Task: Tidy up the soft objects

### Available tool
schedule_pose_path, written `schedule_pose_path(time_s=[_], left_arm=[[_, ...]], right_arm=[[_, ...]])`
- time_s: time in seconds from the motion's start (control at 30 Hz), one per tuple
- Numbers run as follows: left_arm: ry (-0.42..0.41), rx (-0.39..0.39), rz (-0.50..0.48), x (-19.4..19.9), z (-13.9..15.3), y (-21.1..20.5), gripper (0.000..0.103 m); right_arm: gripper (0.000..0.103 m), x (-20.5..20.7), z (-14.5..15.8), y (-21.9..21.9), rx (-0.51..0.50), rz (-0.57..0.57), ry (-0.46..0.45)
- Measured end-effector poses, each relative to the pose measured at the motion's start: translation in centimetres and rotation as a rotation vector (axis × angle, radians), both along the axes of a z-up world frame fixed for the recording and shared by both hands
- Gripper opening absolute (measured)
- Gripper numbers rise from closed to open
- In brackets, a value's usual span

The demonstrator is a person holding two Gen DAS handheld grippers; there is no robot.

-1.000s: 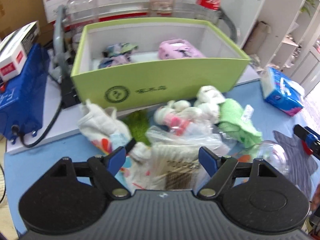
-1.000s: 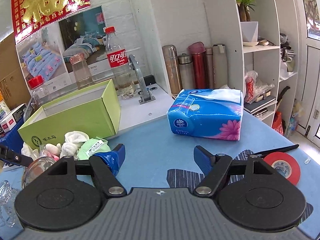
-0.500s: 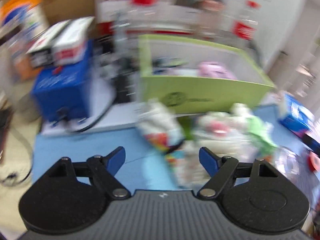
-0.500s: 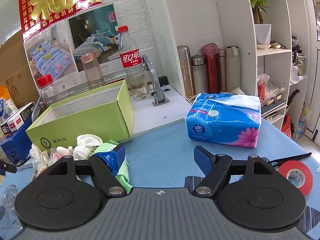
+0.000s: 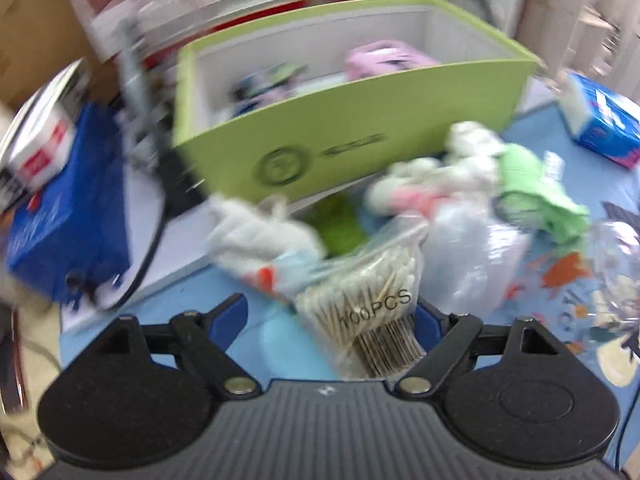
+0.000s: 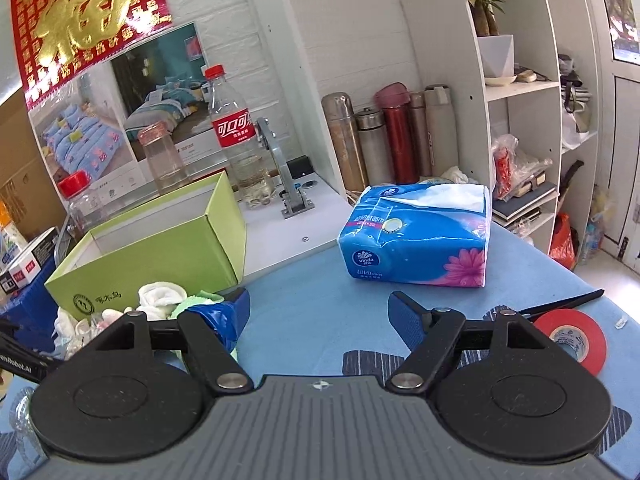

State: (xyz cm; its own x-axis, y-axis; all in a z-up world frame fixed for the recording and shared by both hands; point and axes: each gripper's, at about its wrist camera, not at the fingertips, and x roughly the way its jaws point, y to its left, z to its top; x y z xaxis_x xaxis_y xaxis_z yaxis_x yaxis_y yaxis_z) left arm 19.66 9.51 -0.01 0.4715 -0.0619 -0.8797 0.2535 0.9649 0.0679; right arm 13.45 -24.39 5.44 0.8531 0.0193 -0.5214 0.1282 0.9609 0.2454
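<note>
Closest, the left gripper [image 5: 330, 320] has its fingers spread wide around a clear bag of cotton swabs [image 5: 370, 300], gripping nothing. Beyond it, a blurred pile of small cloths [image 5: 436, 196] lies on the blue surface [image 5: 192, 292] against a green box [image 5: 352, 140]. Over on the right, the right gripper [image 6: 320, 312] is wide open and empty, facing a tissue pack [image 6: 420, 236].

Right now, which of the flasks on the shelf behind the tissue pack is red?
The red flask, second from the right in the row of five; its neighbours are bare metal or beige. It stands behind the tissue pack.
</note>
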Motion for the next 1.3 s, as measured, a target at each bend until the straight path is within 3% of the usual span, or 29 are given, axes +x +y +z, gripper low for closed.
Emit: schedule_pose_path(time_s=[0.17,0.2,0.33,0.43,0.53,0.7,0.83,0.9,1.2,1.3], left_arm=[[0.051,0.061,0.28,-0.4,-2.9,7.3,0.086],[0.052,0.045,0.334,-0.7,-3.2,8.9,0.093],[0.026,-0.071,0.453,-2.6,-2.4,13.5,0.094],[-0.034,-0.201,0.476,-4.0,-0.7,14.5,0.097],[-0.092,-0.27,0.475,-5.0,0.9,13.5,0.1],[-0.111,-0.282,0.424,-4.8,1.6,11.4,0.1],[-0.106,-0.273,0.412,-4.7,1.3,10.8,0.1],[-0.106,-0.266,0.411,-4.8,1.0,11.1,0.1],[-0.08,-0.286,0.426,-5.9,-0.4,11.6,0.1],[-0.082,-0.286,0.43,-6.4,-0.4,11.6,0.101]], right_arm=[[0.062,1.3,-0.1,1.0,-0.017,0.065,0.027],[0.062,1.8,-0.1,1.4,-0.026,0.088,0.038],[0.063,3.8,-0.2,3.2,-0.1,0.185,0.086],[0.063,6.5,-0.3,4.8,-0.158,0.26,0.138],[0.063,8.8,-0.3,6.7,-0.172,0.335,0.178],[0.063,12.1,-1.8,9.8,-0.206,0.478,0.284],[0.063,13.8,-3.5,8.9,-0.179,0.486,0.384],[0.063,13.4,-3.3,7.3,-0.157,0.46,0.388],[0.065,7.2,-3.1,0.6,-0.236,0.329,0.404],[0.065,4.9,-2.0,0.2,-0.237,0.336,0.331]])
